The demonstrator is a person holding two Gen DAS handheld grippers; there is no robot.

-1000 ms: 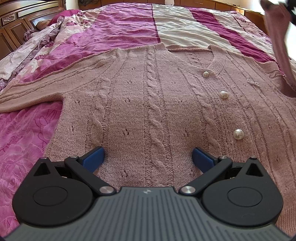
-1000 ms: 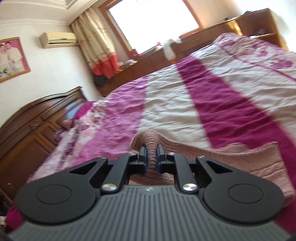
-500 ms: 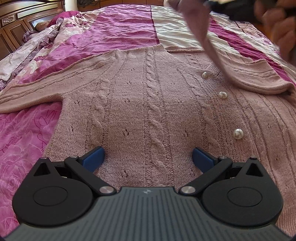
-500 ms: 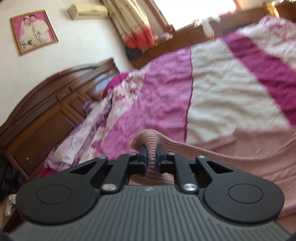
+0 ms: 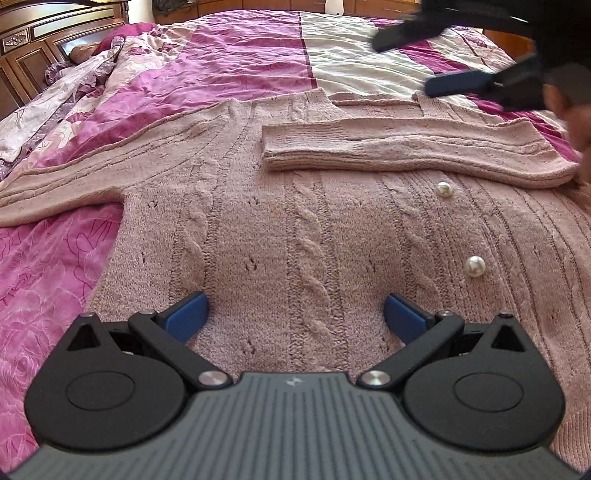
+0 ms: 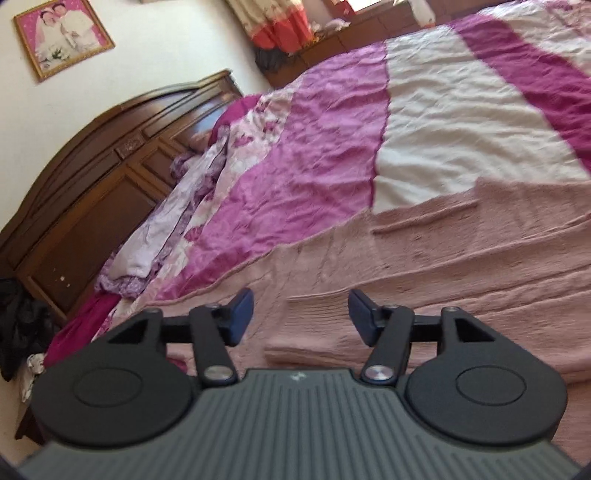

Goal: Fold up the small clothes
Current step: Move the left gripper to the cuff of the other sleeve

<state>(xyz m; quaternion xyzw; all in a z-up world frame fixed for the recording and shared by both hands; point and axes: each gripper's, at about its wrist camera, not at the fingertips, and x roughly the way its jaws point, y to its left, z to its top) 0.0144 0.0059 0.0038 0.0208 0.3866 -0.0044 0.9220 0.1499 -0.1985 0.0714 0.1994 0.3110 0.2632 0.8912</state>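
A dusty-pink cable-knit cardigan [image 5: 295, 229] with pearl buttons [image 5: 474, 266] lies flat on the bed. Its right sleeve [image 5: 406, 151] is folded across the chest, cuff toward the left. The left sleeve [image 5: 74, 177] stretches out to the left over the bedspread. My left gripper [image 5: 295, 317] stands open, both pads resting low on the cardigan's hem with nothing pinched. My right gripper [image 6: 301, 314] hovers just above the folded sleeve's cuff [image 6: 314, 332], its jaws opening and clear of the knit. It also shows in the left wrist view as the right gripper [image 5: 424, 59] at the top right.
The bed carries a magenta and cream striped bedspread [image 5: 240, 62] with a bunched floral quilt [image 5: 55, 107] at the left. A dark wooden headboard [image 6: 92, 177] stands beyond it. A framed photo [image 6: 62, 37] hangs on the wall, and curtains [image 6: 277, 22] frame a window.
The right gripper carried the right sleeve leftward across the cardigan, laid it on the chest and let go. Its jaws went from shut on the cuff to open. The left gripper stayed still.
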